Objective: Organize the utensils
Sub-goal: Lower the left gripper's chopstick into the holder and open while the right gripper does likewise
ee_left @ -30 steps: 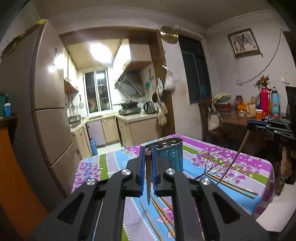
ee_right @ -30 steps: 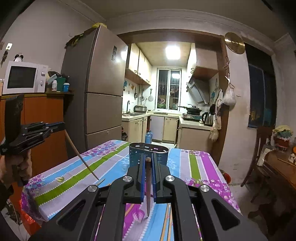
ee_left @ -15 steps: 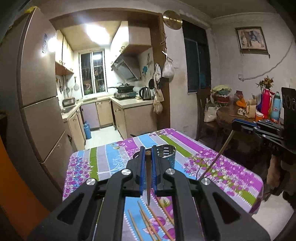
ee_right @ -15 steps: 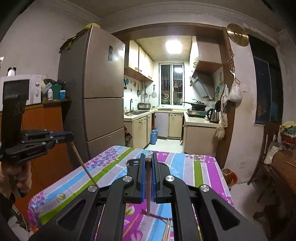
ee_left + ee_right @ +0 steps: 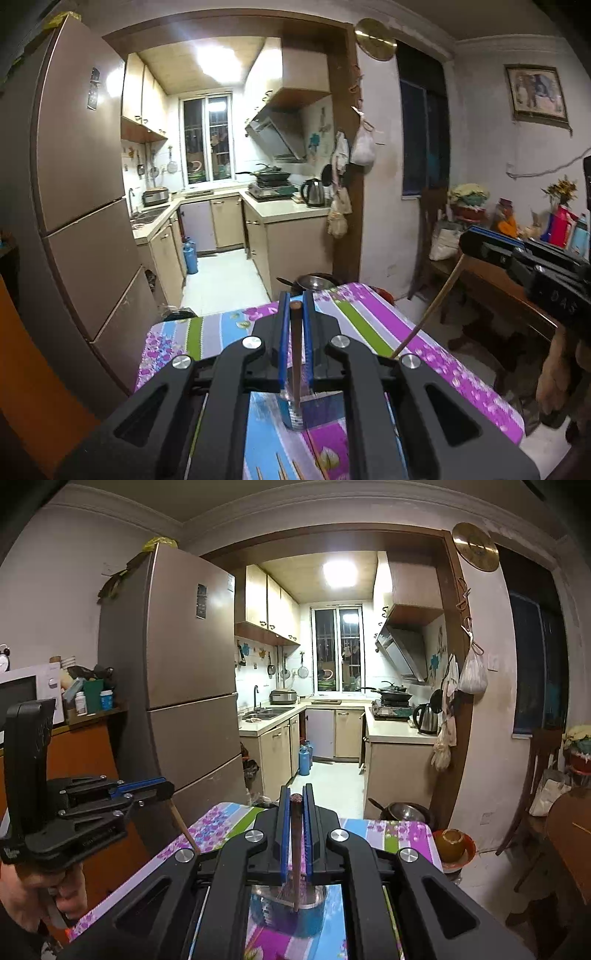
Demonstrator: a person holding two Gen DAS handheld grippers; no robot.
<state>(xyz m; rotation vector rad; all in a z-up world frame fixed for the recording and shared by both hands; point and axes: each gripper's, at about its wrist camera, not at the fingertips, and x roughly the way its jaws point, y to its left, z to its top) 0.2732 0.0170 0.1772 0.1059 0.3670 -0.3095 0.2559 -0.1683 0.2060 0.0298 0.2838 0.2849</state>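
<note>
My left gripper (image 5: pixel 295 314) is shut on a wooden chopstick (image 5: pixel 295 354) that hangs down over the blue-grey perforated utensil holder (image 5: pixel 310 410) on the table. My right gripper (image 5: pixel 295 805) is shut on another chopstick (image 5: pixel 296 849) whose tip points into the same holder (image 5: pixel 288 912). Each gripper also shows in the other's view: the right one (image 5: pixel 524 258) with its chopstick (image 5: pixel 428 317), the left one (image 5: pixel 92 808) with its chopstick (image 5: pixel 183 827). Loose chopsticks (image 5: pixel 284 469) lie on the cloth near me.
The table (image 5: pixel 443 365) has a purple, blue and green flowered cloth. A tall fridge (image 5: pixel 74 206) stands at its left, the kitchen behind. A dark wooden side table (image 5: pixel 517 295) with bottles is at the right. A metal bowl (image 5: pixel 406 812) sits beyond the table's far edge.
Both grippers have moved forward and over the utensil holder, which now lies right under the chopstick tips. Both stay shut on their chopsticks.
</note>
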